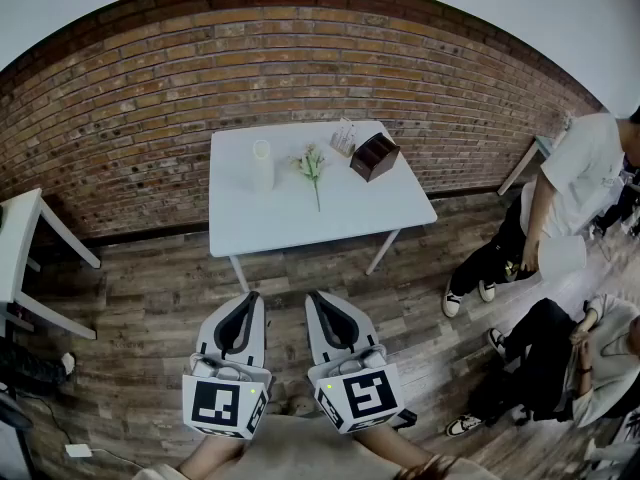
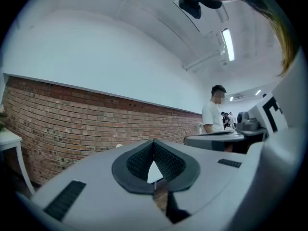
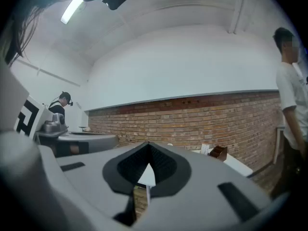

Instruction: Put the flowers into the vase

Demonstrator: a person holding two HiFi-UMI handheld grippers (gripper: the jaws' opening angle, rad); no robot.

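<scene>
A white vase [image 1: 261,164] stands upright on the white table [image 1: 300,223] ahead, left of its middle. The flowers [image 1: 313,166], pale blooms on a green stem, lie flat on the tabletop just right of the vase. My left gripper [image 1: 250,297] and right gripper [image 1: 318,296] are held level side by side over the wooden floor, well short of the table. Both are shut with nothing between the jaws. The left gripper view shows its own tips [image 2: 154,141] meeting, and the right gripper view shows the same for the right gripper [image 3: 147,144].
A brown box [image 1: 374,156] and a small clear holder [image 1: 343,138] sit at the table's back right. A brick wall [image 1: 150,98] runs behind. Another white table [image 1: 22,230] stands at the left. A standing person [image 1: 575,178] and a seated person [image 1: 590,353] are at the right.
</scene>
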